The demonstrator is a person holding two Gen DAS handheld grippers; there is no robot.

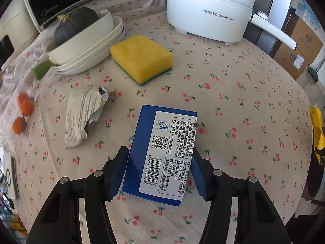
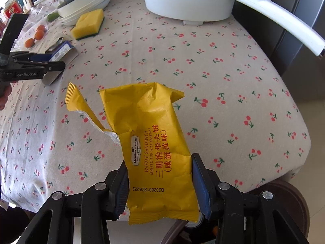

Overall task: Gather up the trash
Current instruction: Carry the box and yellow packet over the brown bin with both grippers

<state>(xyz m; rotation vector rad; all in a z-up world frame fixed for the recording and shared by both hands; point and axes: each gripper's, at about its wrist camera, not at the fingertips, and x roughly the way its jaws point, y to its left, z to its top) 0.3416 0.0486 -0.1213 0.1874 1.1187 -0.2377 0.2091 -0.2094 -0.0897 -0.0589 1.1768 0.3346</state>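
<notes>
Blue box point(image 1: 160, 154): flat on the cherry-print desk point(image 1: 233, 101), barcode label up, left claw point(image 1: 160, 168) apparently pinching its sides.
Yellow wrapper point(image 2: 158, 148): torn, crinkled, pinched in right claw point(image 2: 160, 185) near desk edge.

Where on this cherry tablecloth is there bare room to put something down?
Bare cloth spreads right of the yellow sponge and blue box, below the white pot. Crowded: the left side, with bowls, torn wrapper and oranges.
</notes>
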